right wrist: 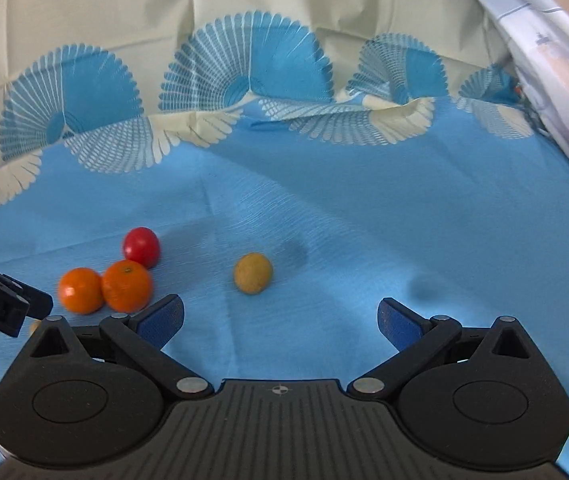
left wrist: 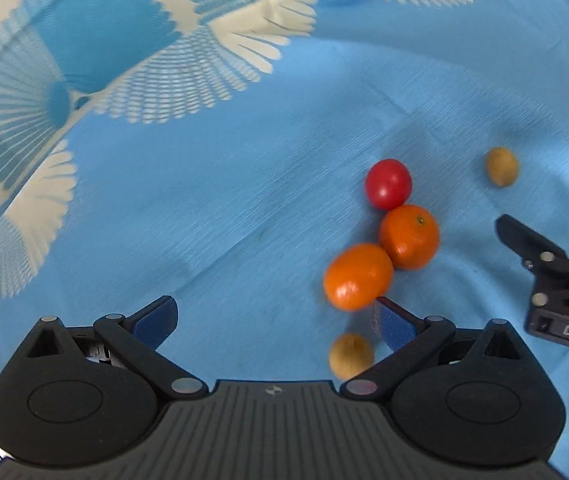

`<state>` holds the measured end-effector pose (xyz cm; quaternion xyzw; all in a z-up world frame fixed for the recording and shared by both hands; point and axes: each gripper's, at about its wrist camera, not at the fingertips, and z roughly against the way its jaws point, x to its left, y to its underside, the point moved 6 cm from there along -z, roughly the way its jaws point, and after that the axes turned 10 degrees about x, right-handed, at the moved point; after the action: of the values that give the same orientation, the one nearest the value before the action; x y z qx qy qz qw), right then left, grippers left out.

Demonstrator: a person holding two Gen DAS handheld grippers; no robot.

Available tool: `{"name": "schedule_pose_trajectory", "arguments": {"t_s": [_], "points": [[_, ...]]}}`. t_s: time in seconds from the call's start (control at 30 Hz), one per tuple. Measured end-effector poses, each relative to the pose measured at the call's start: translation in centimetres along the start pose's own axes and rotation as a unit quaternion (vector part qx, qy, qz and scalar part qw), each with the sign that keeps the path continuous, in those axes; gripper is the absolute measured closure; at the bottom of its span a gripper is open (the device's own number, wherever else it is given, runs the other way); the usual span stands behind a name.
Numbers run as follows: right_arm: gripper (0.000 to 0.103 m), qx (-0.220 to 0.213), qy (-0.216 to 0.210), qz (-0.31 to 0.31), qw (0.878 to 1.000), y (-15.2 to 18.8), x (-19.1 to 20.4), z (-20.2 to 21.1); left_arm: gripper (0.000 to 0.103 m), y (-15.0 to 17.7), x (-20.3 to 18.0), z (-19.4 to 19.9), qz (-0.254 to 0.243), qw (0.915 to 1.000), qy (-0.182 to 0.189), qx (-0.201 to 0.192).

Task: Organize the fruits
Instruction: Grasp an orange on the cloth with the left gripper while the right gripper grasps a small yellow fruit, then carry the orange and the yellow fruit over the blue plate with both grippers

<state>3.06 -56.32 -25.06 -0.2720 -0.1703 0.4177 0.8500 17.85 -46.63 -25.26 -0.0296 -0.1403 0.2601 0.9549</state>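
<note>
A: Left wrist view, over the blue cloth (left wrist: pixel 244 184) with its fan-print border: your left gripper (left wrist: pixel 274 326) is spread wide, holding nothing. Ahead and to its right three fruits touch in a line, the near orange (left wrist: pixel 358 276), the far orange (left wrist: pixel 409 237) and the red tomato (left wrist: pixel 388 184) beyond them. A small tan fruit (left wrist: pixel 350 356) sits just inside the right finger (left wrist: pixel 388 326), near the palm.

B: And your right gripper (right wrist: pixel 280 320)?

A: Also released, empty. The other tan fruit (right wrist: pixel 253 273) lies just ahead of it, slightly left of centre between the fingers, well apart from the cluster. Its long axis tilts a little, roughly crosswise to the fingers, though the fruit is nearly round.

B: Which hand is nearer what?

A: Your right is the better placed for the lone tan fruit; your left already has its own tan fruit almost within its span, off to the right side. That offset is probably what your next move turns on.

B: Any writing?

A: "DAS" shows on the right gripper's body in the left view, cut off at the edge; "obot.AI" on the left gripper's in the right view. No container is visible.
</note>
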Motion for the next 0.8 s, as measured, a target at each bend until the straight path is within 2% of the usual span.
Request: {"name": "schedule_pose_trajectory", "arguments": {"t_s": [0.07, 0.17, 0.23, 0.27, 0.3, 0.33, 0.37, 0.4, 0.43, 0.63, 0.8], "points": [[0.001, 0.007, -0.005, 0.010, 1.000, -0.2, 0.3, -1.5, 0.000, -0.8, -0.5, -0.6, -0.010, 0.9997, 0.023, 0.003], [0.001, 0.004, 0.003, 0.033, 0.999, -0.3, 1.0, -3.0, 0.001, -1.5, -0.9, -1.2, -0.018, 0.9995, 0.023, -0.006], [0.005, -0.011, 0.003, 0.053, 0.999, -0.4, 1.6, -3.3, 0.020, -1.7, -1.2, -1.0, -0.023, 0.9986, 0.044, -0.017], [0.009, -0.019, 0.000, 0.061, 0.998, -0.4, 1.8, -3.1, 0.045, -1.7, -1.4, -0.8, -0.024, 0.9975, 0.065, -0.015], [0.022, -0.027, -0.006, 0.068, 0.997, -0.5, 2.1, -3.0, 0.066, -1.6, -1.6, -0.7, -0.022, 0.9962, 0.084, -0.009], [0.040, -0.032, -0.011, 0.076, 0.996, -0.4, 2.3, -2.8, 0.067, -1.5, -1.7, -0.5, -0.018, 0.9962, 0.085, -0.011], [0.052, -0.036, -0.012, 0.083, 0.996, -0.4, 2.4, -2.5, 0.067, -1.4, -1.7, -0.3, -0.018, 0.9967, 0.076, -0.020], [0.070, -0.037, -0.009, 0.085, 0.996, -0.3, 2.5, -2.2, 0.067, -1.1, -1.8, -0.2, -0.021, 0.9971, 0.068, -0.028], [0.076, -0.036, -0.011, 0.083, 0.996, -0.3, 2.5, -2.0, 0.067, -0.9, -1.8, -0.1, -0.021, 0.9973, 0.064, -0.030], [0.076, -0.036, -0.006, 0.031, 0.999, 0.3, 1.0, 0.4, 0.067, 0.9, 0.5, 2.4, 0.031, 0.9959, 0.071, -0.046], [0.076, -0.063, -0.017, 0.017, 0.998, 1.1, 0.7, 5.4, 0.067, 5.6, 3.7, 7.3, 0.100, 0.9906, 0.067, -0.064]]}}
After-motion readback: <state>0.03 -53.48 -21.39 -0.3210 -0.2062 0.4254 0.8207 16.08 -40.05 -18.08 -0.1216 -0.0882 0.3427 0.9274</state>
